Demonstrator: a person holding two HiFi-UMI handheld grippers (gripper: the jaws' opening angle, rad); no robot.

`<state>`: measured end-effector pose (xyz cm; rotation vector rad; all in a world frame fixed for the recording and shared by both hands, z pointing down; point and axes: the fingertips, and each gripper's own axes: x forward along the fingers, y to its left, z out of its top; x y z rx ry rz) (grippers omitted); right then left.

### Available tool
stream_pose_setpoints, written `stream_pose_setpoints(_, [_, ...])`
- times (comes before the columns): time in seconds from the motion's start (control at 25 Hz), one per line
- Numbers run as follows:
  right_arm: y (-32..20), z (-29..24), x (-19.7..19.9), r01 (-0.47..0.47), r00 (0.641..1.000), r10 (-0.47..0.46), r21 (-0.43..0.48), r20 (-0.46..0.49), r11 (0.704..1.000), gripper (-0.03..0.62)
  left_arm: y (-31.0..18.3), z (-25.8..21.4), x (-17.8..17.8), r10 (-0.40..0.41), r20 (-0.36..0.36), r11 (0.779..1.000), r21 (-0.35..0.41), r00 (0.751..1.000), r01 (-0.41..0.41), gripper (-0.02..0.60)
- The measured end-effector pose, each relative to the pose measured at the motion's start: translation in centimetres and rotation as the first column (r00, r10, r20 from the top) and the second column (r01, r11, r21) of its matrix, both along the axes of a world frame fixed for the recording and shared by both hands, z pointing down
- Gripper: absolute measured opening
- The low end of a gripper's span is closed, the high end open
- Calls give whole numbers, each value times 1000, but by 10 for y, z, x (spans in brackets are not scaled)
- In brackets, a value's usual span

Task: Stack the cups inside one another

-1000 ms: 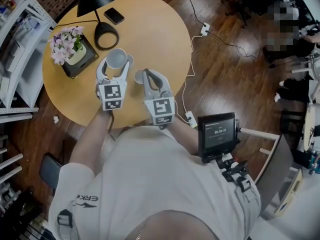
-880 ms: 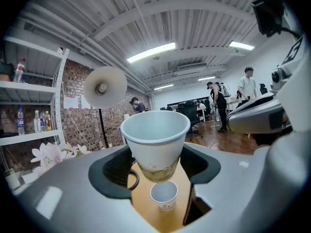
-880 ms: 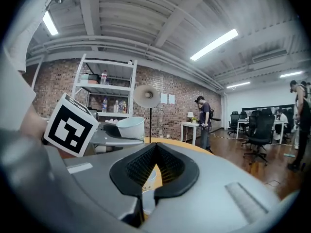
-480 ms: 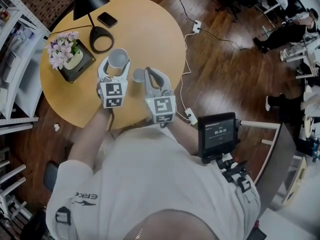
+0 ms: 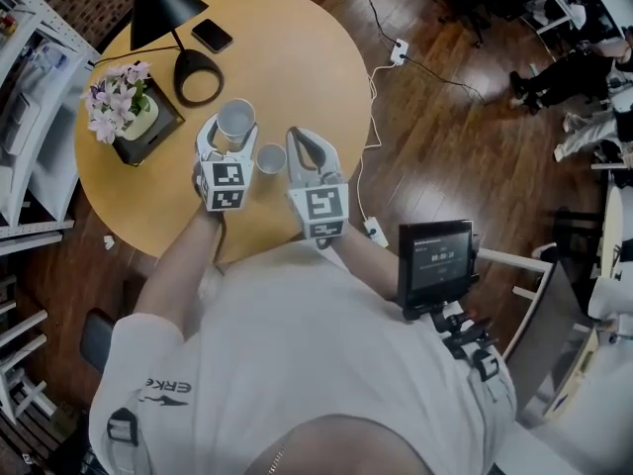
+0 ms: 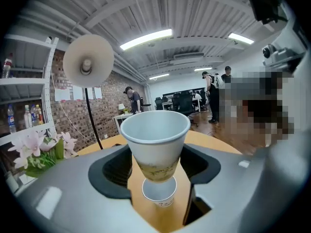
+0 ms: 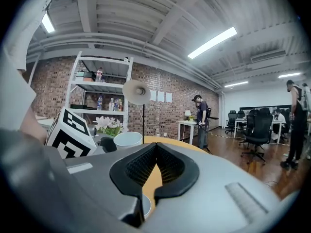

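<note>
A white paper cup (image 5: 235,119) hangs between the jaws of my left gripper (image 5: 234,132), which is shut on its sides. In the left gripper view this cup (image 6: 155,142) is upright and clear of the table, with my left gripper (image 6: 155,154) around its lower half. A second, smaller-looking cup (image 6: 159,194) stands on the round wooden table (image 5: 297,57) just beyond and below it. From the head view that standing cup (image 5: 270,158) sits between the two grippers. My right gripper (image 5: 303,139) is beside it on the right, shut and holding nothing (image 7: 155,148).
A black desk lamp (image 5: 198,75), a phone (image 5: 212,36) and a pot of pink flowers (image 5: 124,115) on a dark tray stand at the table's far left. White shelves (image 5: 30,117) flank the table. Cables and a power strip (image 5: 404,52) lie on the wooden floor.
My left gripper has sunk a little with its cup. The right gripper has drawn slightly away from the standing cup, whose whole rim now shows between the grippers.
</note>
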<state>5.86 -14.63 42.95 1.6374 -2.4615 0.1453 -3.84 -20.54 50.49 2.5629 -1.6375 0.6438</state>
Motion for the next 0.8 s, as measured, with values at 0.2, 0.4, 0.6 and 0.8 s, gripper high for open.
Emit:
stream_pose_setpoints(0.2, [-13, 16, -2, 45, 999, -45, -43, 6, 998, 15, -4, 26, -1, -42, 7, 997, -56, 999, 43, 312])
stream_pose_setpoints(0.4, [-22, 27, -6, 81, 997, -80, -73, 8, 994, 15, -10, 41, -4, -76, 3, 993, -89, 997, 76, 313])
stream_pose_setpoints(0.6, [-29, 38, -6, 90, 996, -90, -95, 5, 991, 15, -11, 55, -7, -89, 5, 989, -117, 996, 89, 313])
stream_pose_setpoints(0.8, [-35, 48, -10, 96, 995, -96, -112, 5, 989, 15, -10, 70, -8, -89, -4, 985, -146, 996, 88, 313])
